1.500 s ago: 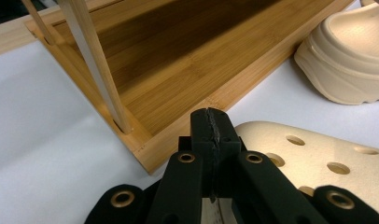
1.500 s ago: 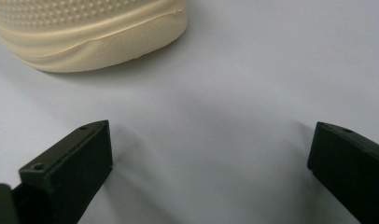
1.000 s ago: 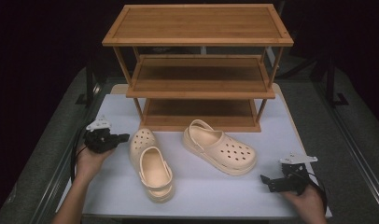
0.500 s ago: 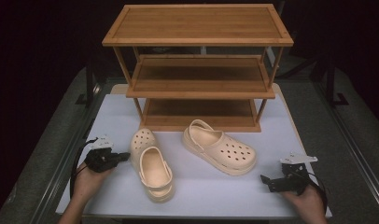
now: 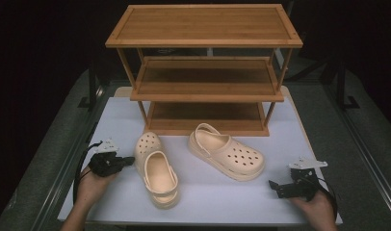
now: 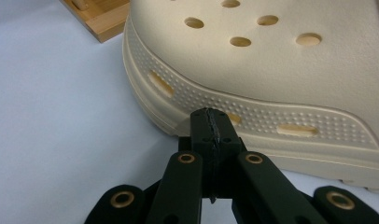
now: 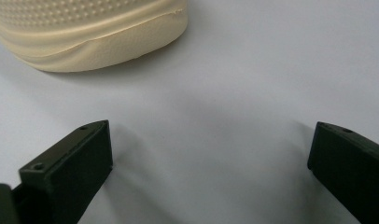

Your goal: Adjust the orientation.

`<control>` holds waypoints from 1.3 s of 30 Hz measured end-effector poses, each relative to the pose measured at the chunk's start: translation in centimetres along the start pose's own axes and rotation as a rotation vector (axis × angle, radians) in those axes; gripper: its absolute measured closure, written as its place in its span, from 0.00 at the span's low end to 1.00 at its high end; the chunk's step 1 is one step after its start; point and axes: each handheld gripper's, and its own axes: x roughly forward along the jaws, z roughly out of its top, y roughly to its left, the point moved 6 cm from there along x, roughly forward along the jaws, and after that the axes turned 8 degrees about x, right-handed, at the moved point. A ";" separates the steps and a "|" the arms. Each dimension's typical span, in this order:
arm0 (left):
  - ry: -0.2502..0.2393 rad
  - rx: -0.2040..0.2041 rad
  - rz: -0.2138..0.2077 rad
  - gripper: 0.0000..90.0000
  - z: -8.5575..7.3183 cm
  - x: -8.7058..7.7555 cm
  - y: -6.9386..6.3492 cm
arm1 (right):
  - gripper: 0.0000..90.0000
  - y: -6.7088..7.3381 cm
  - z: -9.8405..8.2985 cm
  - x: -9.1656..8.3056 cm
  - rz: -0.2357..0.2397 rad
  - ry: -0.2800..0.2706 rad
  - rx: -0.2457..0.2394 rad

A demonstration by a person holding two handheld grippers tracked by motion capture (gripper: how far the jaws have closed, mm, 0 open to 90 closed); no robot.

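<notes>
Two cream clogs lie on the white table in front of a wooden three-shelf rack (image 5: pixel 205 72). The left clog (image 5: pixel 155 168) points its toe at the rack; the right clog (image 5: pixel 227 151) lies slanted with its toe toward the near right. My left gripper (image 5: pixel 128 161) is shut with nothing in it, and its tips sit at the left clog's side. In the left gripper view the closed jaws (image 6: pixel 211 119) meet right against the clog's dotted wall (image 6: pixel 271 60). My right gripper (image 5: pixel 273 185) rests low at the near right, open (image 7: pixel 211 149), with a clog's edge (image 7: pixel 85 37) ahead of it.
The white table (image 5: pixel 208 207) has bare room at its near edge and between the two hands. A corner of the rack's base (image 6: pixel 99 18) lies beyond the clog. Dark stands (image 5: pixel 90 91) flank the table on a grey floor.
My left hand has drawn back toward the near edge and settled lower, beside the left clog. The right hand and both clogs have stayed put.
</notes>
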 end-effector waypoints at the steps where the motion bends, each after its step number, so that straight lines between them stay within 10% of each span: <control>1: 0.000 0.000 0.000 1.00 0.0 0.0 0.0 | 0.00 0.0 0.0 0.0 0.000 0.000 0.000; 25: 0.017 0.002 0.047 1.00 4.2 5.2 2.7 | 0.00 0.0 0.0 0.0 -0.001 -0.001 -0.001; 39: -0.119 -0.066 -0.055 0.67 5.1 -1.1 -0.3 | 0.00 0.0 0.0 0.0 0.000 0.001 -0.001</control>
